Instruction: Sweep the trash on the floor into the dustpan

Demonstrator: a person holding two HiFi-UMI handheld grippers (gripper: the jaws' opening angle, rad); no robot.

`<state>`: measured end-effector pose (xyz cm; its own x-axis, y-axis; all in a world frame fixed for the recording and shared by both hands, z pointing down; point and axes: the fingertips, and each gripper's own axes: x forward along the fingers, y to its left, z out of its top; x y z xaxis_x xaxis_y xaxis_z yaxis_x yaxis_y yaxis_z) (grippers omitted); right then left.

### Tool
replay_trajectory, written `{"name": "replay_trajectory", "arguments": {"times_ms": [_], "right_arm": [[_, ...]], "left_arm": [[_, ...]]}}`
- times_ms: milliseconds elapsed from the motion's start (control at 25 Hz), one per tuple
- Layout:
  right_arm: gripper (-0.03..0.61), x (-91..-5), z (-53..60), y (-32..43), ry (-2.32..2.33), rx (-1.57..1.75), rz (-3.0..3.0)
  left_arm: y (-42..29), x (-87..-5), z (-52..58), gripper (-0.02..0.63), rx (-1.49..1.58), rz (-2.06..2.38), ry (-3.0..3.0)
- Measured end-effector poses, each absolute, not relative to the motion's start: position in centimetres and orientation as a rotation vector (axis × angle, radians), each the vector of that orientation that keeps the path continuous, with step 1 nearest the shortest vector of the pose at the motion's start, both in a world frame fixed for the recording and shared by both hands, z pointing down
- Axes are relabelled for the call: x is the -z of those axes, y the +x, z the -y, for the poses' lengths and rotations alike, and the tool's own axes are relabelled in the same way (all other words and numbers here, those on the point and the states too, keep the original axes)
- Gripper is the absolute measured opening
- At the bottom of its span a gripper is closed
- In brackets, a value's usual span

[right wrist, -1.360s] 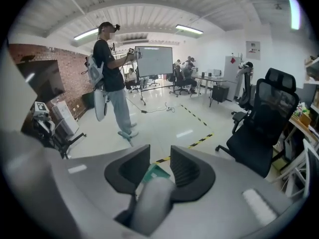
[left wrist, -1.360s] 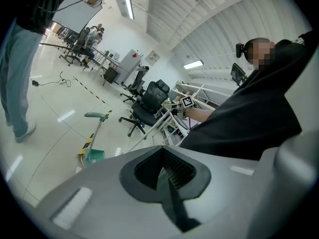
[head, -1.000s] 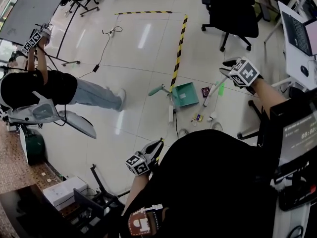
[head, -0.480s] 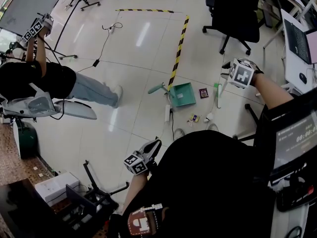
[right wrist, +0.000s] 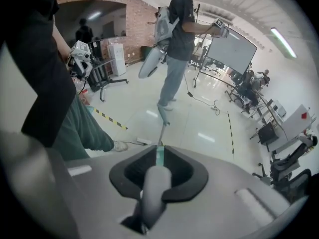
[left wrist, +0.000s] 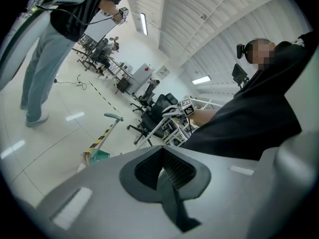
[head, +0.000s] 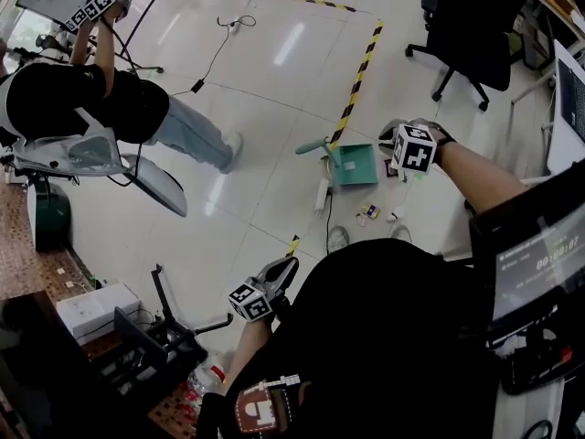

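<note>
Your left gripper [head: 286, 269] hangs low beside your body, near the bottom middle of the head view. Its jaws are pressed together with nothing between them.

At the far left, another person [head: 87, 108] in a black top and pale jeans stands on the shiny white floor [head: 265, 108], with one arm raised.

Further right, a strip of yellow-and-black hazard tape [head: 359, 73] runs along the floor from the far side towards you. At its near end sits the teal dustpan [head: 353, 165]. Its long handle tilts up and off to the left. A white power strip [head: 320, 195] lies just beside the dustpan on its near left, with a cable trailing towards your feet.

The trash [head: 368, 212] is a few small scraps on the floor, near the dustpan on its near right side. The scraps sit outside the dustpan and do not touch it.

Right of the dustpan and above the scraps is your right gripper [right wrist: 159, 157]. Its jaws are clamped on the broom handle [right wrist: 151, 185], a grey rod with a teal section, which runs away from the jaws down towards the floor. The broom's head cannot be made out.

A black office chair [head: 475, 26] stands at the far right.
</note>
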<state>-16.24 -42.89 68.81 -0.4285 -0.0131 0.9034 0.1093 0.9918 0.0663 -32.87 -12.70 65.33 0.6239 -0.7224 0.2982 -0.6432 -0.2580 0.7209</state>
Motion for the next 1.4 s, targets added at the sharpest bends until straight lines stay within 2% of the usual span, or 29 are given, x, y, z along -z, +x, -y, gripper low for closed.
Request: {"name": "replay_trajectory", "arguments": {"times_ms": [240, 440, 960, 1400], "right_arm": [[0.041, -66.5, 42.8, -21.5, -0.022, 0.087, 2.164], [0.041, -64.5, 44.5, -20.6, 0.097, 0.048, 2.225], [0.041, -59.6, 45.4, -7.9, 0.306, -0.111, 2.212], [0.041, -58.6, 42.2, 5.5, 0.471, -0.191, 2.249]], "left_arm": [[-33.7, -65.7, 12.2, 0.0, 0.122, 1.095, 1.965], [-33.6, -65.5, 13.1, 0.0, 0.124, 1.075, 1.985], [-29.8, -64.0, 17.0, 0.0, 0.077, 0.998, 2.077], [-20.0, -61.3, 18.6, 0.0, 0.016, 0.921, 2.172]]}}
